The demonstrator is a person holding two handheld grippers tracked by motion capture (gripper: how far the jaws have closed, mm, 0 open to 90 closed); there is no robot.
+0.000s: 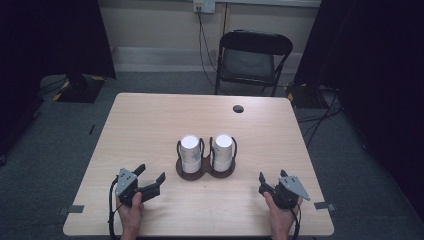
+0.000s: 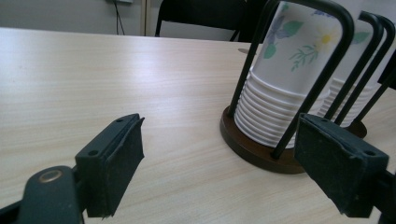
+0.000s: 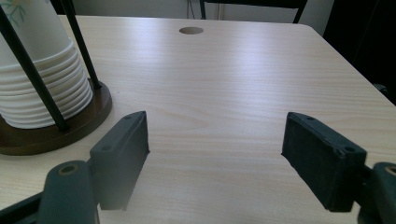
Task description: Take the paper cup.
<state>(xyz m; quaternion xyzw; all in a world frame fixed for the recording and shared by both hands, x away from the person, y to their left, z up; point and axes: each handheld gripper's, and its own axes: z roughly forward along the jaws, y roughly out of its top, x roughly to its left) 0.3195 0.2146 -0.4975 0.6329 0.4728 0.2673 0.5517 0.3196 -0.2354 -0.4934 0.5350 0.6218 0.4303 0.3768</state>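
Observation:
Two stacks of white paper cups, one on the left (image 1: 190,152) and one on the right (image 1: 222,149), stand upside down in a dark wire holder with a brown base (image 1: 205,173) at the table's middle. My left gripper (image 1: 151,173) rests near the front left, open, pointing toward the holder. The left gripper view has the floral-printed stack (image 2: 289,70) close ahead at the right, with nothing between the jaws. My right gripper (image 1: 272,176) sits open at the front right. In its view the nearer stack (image 3: 37,70) stands off to the left of its open jaws.
The light wooden table (image 1: 150,125) has a round cable hole (image 1: 238,108) near its far edge. A black folding chair (image 1: 252,57) stands behind the table. Grey tape marks lie at the front corners (image 1: 75,208).

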